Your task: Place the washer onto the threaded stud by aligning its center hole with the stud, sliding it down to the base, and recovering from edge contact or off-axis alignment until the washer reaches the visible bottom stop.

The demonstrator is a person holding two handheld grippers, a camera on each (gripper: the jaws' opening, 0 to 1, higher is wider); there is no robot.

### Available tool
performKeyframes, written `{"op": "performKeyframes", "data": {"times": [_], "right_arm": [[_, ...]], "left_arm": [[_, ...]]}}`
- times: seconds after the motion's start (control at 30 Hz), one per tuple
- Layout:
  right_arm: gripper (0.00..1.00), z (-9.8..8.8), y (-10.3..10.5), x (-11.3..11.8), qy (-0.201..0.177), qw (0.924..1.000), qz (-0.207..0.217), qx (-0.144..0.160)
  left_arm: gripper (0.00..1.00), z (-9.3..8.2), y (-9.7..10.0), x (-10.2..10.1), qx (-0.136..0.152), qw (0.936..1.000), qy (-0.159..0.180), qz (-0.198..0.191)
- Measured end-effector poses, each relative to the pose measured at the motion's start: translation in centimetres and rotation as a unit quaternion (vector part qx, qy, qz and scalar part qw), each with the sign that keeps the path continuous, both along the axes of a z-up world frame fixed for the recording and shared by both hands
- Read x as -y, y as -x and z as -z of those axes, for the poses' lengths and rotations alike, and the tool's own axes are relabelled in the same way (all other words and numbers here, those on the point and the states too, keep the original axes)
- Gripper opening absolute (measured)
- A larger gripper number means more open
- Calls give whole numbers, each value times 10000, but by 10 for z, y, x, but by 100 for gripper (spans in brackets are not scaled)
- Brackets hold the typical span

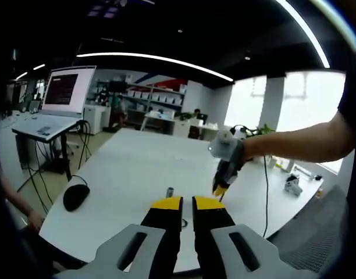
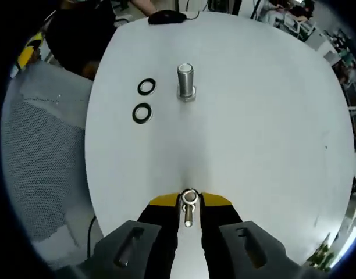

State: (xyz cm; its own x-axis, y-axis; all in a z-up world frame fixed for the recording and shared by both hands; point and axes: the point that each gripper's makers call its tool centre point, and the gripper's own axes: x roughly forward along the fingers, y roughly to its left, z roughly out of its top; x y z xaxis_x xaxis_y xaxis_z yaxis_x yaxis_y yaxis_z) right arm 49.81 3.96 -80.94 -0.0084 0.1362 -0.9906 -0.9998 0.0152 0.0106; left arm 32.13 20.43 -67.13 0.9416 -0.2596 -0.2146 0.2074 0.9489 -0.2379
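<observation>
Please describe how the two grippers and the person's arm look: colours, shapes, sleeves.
Both grippers, left and right, have grey bodies with slotted shoulders, black jaws and yellow tips. In the left gripper view the right one carries a pale grey box, and the person's arm is bare below a short dark sleeve.

A silver threaded stud (image 2: pixel 185 82) is standing upright on its wider base in the upper middle of the right gripper view, on the white tabletop, with nothing sitting on its shaft. In the left gripper view the same stud (image 1: pixel 170 192) is showing as a small grey post just above the centre bottom. A silver washer (image 2: pixel 189 196) is sitting pinched edge-on at the lower centre of the right gripper view, well apart from the stud. Two dark washers (image 2: pixel 144 100) are lying flat, side by side, just left of the stud.
</observation>
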Motion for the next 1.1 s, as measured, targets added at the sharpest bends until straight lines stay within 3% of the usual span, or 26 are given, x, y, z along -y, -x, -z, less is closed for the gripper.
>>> {"op": "performKeyframes", "data": {"times": [0.17, 0.4, 1.03, 1.07, 1.1], "right_arm": [[15, -10, 0, 9, 104, 9998, -87, -108], [15, -10, -2, 23, 328, 9991, -217, -131], [14, 7, 3, 32, 479, 9986, -115, -185], [8, 8, 2, 32, 470, 9987, -122, -174], [9, 8, 2, 30, 429, 9988, -174, -157]], "left_arm": [[4, 0, 0, 0, 7, 10000, 6, -2], [4, 0, 0, 0, 6, 10000, 9, -3], [4, 0, 0, 0, 2, 10000, 9, -6], [4, 0, 0, 0, 0, 10000, 7, -5], [4, 0, 0, 0, 1, 10000, 7, -6]]}}
